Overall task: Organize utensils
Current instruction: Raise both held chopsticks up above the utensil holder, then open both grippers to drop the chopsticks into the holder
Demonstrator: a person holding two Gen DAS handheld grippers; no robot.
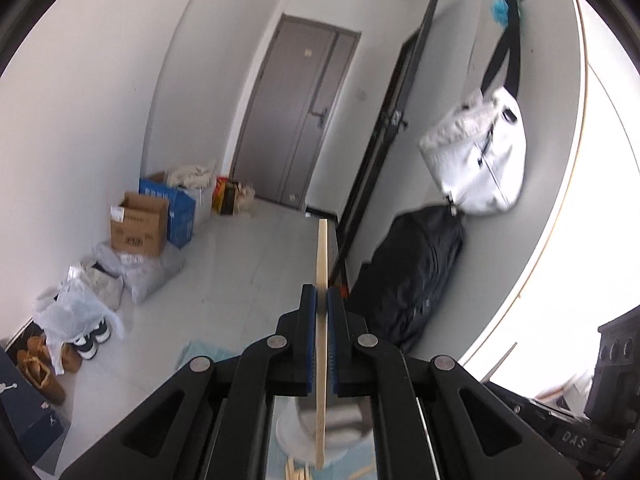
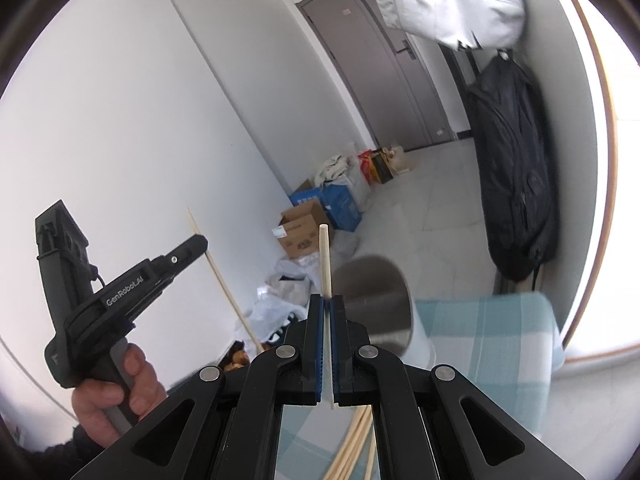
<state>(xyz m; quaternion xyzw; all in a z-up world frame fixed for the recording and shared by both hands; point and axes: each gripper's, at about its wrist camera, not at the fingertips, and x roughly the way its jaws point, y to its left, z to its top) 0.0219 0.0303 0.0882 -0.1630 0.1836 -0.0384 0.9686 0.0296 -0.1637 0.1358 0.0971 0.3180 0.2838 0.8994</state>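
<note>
Between the blue pads of the left gripper (image 1: 322, 300) a pale wooden chopstick (image 1: 321, 320) is being pinched, its jaws closed tight on the flat stick, which is standing nearly upright and sticking out past the fingertips at the top and below the linkage at the bottom. Under that gripper a white holder (image 1: 296, 428) is showing, blurred, and loose chopsticks (image 1: 296, 472) are lying on a pale blue checked cloth at the frame's lower edge. In the right wrist view the right gripper (image 2: 328, 304) is likewise clamping a second, thinner chopstick (image 2: 325, 256) between its pads, jaws drawn together on it, the stick pointing up and leaning very slightly. Just behind its fingertips a metal cylinder cup (image 2: 376, 300) is standing on the checked tablecloth (image 2: 500, 332), blurred, apart from the held stick. More loose sticks (image 2: 356, 440) are lying on the cloth beneath the right gripper's linkage. At the left of that view a hand (image 2: 116, 392) is gripping the handle of the left tool, whose own long stick is slanting up across the white wall. Beyond, cardboard boxes (image 1: 140, 224) and bags are sitting on the tiled floor near a grey door (image 1: 296, 120), and a white jacket (image 1: 480, 152) is hanging above a dark backpack (image 1: 412, 272).
</note>
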